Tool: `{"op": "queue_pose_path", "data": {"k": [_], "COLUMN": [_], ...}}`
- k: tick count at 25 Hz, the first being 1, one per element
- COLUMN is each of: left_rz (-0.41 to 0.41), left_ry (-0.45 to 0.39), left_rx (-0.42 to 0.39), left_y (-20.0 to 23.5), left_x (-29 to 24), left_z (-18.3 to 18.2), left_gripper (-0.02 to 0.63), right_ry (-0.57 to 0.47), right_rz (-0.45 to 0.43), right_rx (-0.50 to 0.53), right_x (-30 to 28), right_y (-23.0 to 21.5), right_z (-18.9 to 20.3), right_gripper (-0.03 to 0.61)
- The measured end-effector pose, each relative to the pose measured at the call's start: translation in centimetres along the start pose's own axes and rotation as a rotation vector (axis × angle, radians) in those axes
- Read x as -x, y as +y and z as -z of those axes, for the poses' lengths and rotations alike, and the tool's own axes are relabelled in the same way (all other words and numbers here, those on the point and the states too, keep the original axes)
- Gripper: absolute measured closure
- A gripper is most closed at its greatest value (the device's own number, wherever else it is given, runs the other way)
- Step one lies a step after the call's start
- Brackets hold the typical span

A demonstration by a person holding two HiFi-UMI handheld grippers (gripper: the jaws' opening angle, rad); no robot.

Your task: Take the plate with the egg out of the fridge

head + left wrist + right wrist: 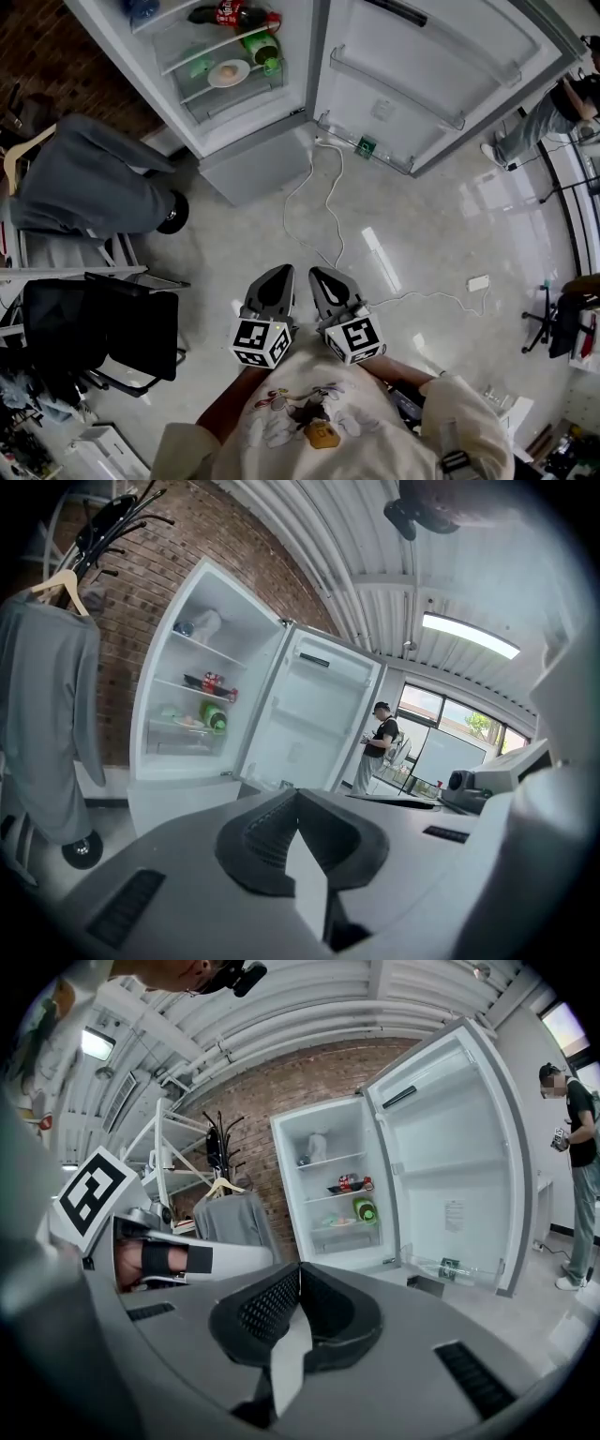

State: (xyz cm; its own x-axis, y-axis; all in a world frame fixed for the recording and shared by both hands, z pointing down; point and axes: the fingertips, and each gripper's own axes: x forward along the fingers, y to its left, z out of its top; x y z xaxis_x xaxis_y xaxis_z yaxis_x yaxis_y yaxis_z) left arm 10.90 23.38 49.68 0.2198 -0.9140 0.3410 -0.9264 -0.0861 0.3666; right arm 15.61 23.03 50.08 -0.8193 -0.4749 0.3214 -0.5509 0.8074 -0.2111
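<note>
Head view: the left gripper (278,274) and right gripper (323,277) are side by side. The plate with the egg (229,73) sits on a shelf of the open fridge (248,173), far ahead of both jaws.

Left gripper view: its jaws are closed on nothing, and a standing person (380,747) is beyond them to the right.

Right gripper view: its jaws are also closed on nothing, and a hanging grey garment (234,1221) is to their left.

Fridge (253,169) top cut by head view edge; plate (342,1223) contents too small, right gripper view.

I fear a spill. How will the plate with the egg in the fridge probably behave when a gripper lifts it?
The plate looks stiff and shallow, so it should lift without bending. The egg on it looks round and unfixed, so it may roll if the plate tilts. The green bottle sits close beside it, so a bump seems possible.
</note>
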Motion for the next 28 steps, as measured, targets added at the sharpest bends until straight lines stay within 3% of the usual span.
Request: {"op": "queue_pose_path", "data": {"k": [8,13,28], "left_rz": [-0.020,-0.043,-0.029], "left_ry": [-0.034,-0.042,-0.032], "left_rx": [-0.009,0.008,0.013], "left_y": [7.3,11.1,13.1], "left_x": [0.9,1.8,1.5], "left_z": [-3.3,-3.7,-4.5], "left_gripper": [0.604,0.604,0.604], "right_ry": [-0.026,-0.036,-0.034], "right_rz": [0.069,0.049,0.066], "right_rx": [-0.021,0.022,0.012], "right_x": [-6.1,-8.6,-11.2], "right_y": [1.2,3.4,3.5], "right_z": [-1.9,-2.1,-2.6], "right_gripper": [0.572,0.572,0.572]}}
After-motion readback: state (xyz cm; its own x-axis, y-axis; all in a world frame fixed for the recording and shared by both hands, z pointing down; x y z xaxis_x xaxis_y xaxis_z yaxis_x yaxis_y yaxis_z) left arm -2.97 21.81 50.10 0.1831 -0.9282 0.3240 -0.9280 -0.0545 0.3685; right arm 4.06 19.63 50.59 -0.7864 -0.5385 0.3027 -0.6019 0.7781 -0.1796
